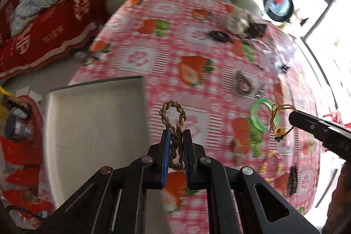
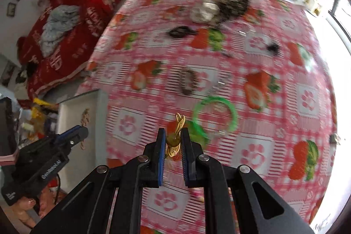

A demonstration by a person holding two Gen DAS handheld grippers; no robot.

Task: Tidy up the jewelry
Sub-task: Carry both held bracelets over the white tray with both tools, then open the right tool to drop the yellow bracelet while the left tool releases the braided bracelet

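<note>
Both tongs clamped | left tongs (image 1: 175, 135): braided cord (image 1: 173, 115) | right tongs (image 2: 173, 135): gold charm (image 2: 175, 137), blurred

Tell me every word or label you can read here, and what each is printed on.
"DA": white letters, cut off at the picture's edge, on the right hand-held gripper.
White lettering on the left hand-held gripper: upside down, too blurred to read.
Pale characters on the red blanket: too blurred to read.
</note>
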